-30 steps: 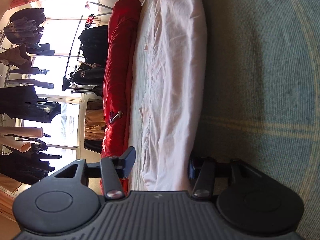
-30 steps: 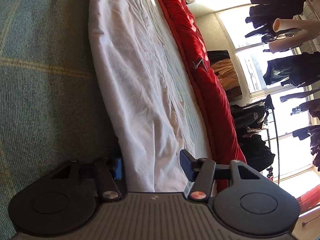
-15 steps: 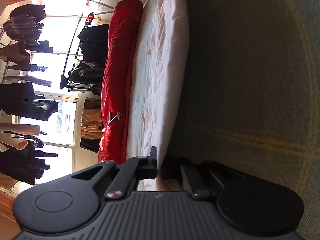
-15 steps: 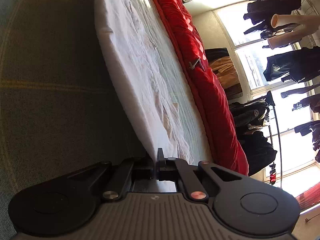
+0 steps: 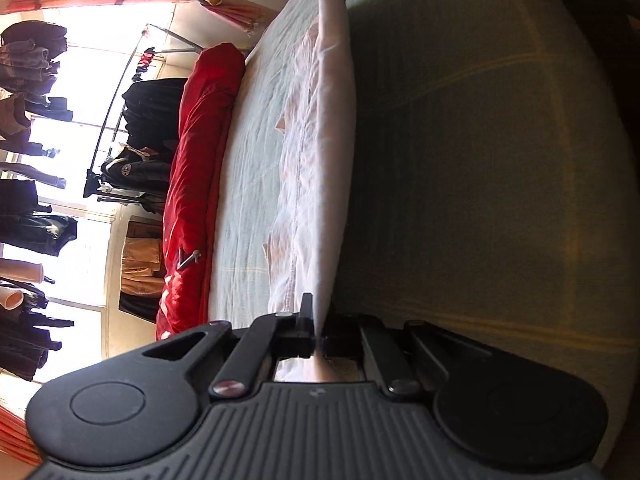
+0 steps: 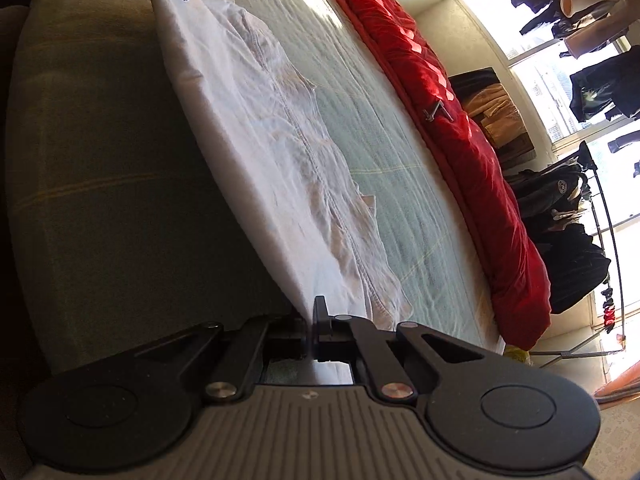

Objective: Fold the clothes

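While pinched tight between both the left gripper (image 5: 316, 330) and right gripper (image 6: 310, 330), lifts white garment (image 6: 256, 128) edge; folding unfinished.

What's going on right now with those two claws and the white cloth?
Left claw shut on white garment. Right claw shut on same edge. Garment lifted taut over bed. Red quilt beyond, clear of it.

left gripper (image 5: 316, 330): jaws clamped | right gripper (image 6: 310, 334): jaws clamped
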A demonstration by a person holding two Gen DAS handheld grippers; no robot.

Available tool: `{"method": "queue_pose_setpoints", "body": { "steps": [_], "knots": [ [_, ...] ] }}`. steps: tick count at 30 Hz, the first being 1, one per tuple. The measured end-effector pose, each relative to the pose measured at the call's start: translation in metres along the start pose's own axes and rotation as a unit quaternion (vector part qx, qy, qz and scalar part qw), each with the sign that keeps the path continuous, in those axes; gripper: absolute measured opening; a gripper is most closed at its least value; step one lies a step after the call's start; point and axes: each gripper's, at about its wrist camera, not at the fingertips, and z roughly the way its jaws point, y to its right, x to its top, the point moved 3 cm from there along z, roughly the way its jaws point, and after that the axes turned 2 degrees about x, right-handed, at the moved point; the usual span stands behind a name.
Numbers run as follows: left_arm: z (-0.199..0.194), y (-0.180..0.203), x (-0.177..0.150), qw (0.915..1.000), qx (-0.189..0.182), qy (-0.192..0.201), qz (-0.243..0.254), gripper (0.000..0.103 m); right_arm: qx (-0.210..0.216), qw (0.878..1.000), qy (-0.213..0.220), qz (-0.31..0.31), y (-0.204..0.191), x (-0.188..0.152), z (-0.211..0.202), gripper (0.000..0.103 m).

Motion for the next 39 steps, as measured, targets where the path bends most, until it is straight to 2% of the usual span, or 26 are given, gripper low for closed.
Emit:
{"method": "queue_pose_setpoints", "body": {
  "steps": [4,7,10,13,15,16,17,18,19,20,21,23,25,28,31,33,34,35,39],
  "knots": [
    [-0.023,0.019,-0.002,0.9994,-0.025,-0.005,-0.021,0.005,0.036,0.999,-0.017,0.019,-0.026,-0.013,-0.012,0.003],
    [-0.035,0.031,-0.003,0.9977,-0.053,-0.016,-0.040,0.010,0.064,0.996,-0.038,0.037,-0.040,-0.023,-0.007,0.015],
    [-0.055,0.033,-0.010,0.9936,-0.087,-0.021,-0.069,0.010,0.077,0.995,-0.048,0.048,-0.049,-0.033,-0.011,0.017],
    [-0.069,0.013,-0.025,0.9825,-0.111,-0.038,-0.145,0.010,0.090,0.991,-0.026,0.094,-0.035,-0.037,-0.029,0.023],
    [-0.071,-0.011,-0.041,0.9678,-0.105,-0.050,-0.223,0.010,0.101,0.985,0.001,0.141,-0.020,-0.037,-0.042,0.039],
    [-0.066,-0.023,-0.053,0.9519,-0.108,-0.054,-0.282,0.010,0.107,0.980,0.017,0.168,-0.010,-0.035,-0.047,0.042],
    [-0.059,-0.035,-0.067,0.9312,-0.112,-0.057,-0.342,0.010,0.109,0.974,0.034,0.194,-0.002,-0.033,-0.050,0.046],
    [-0.053,-0.046,-0.081,0.9066,-0.116,-0.060,-0.401,0.010,0.110,0.968,0.052,0.220,0.006,-0.030,-0.051,0.048],
    [-0.047,-0.058,-0.094,0.8783,-0.119,-0.063,-0.459,0.010,0.113,0.961,0.069,0.242,0.014,-0.026,-0.050,0.049],
    [-0.041,-0.070,-0.108,0.8464,-0.122,-0.066,-0.514,0.010,0.115,0.954,0.085,0.263,0.021,-0.023,-0.048,0.051],
    [-0.034,-0.082,-0.121,0.8110,-0.124,-0.068,-0.568,0.009,0.116,0.948,0.100,0.278,0.024,-0.018,-0.046,0.051],
    [-0.030,-0.078,-0.139,0.7703,-0.136,-0.065,-0.620,0.009,0.128,0.934,0.122,0.310,0.027,-0.010,-0.043,0.053],
    [-0.031,-0.066,-0.145,0.7481,-0.142,-0.062,-0.645,0.013,0.139,0.917,0.148,0.344,0.030,-0.004,-0.039,0.055],
    [-0.033,-0.050,-0.155,0.7203,-0.148,-0.060,-0.675,0.023,0.147,0.900,0.163,0.378,0.026,-0.001,-0.033,0.058],
    [-0.033,-0.035,-0.164,0.6931,-0.160,-0.059,-0.700,0.024,0.159,0.880,0.163,0.417,0.022,-0.002,-0.023,0.059],
    [-0.034,-0.031,-0.167,0.6803,-0.167,-0.045,-0.712,0.020,0.160,0.873,0.159,0.431,0.020,-0.002,-0.019,0.059],
    [-0.035,-0.029,-0.169,0.6727,-0.170,-0.035,-0.719,0.011,0.160,0.873,0.157,0.433,0.019,-0.001,-0.017,0.059],
    [-0.036,-0.028,-0.171,0.6688,-0.173,-0.031,-0.722,0.003,0.157,0.873,0.154,0.435,0.019,-0.001,-0.016,0.059],
    [-0.043,-0.022,-0.179,0.6552,-0.184,-0.023,-0.732,0.004,0.147,0.867,0.149,0.453,0.020,-0.003,-0.012,0.062]
  ]
}}
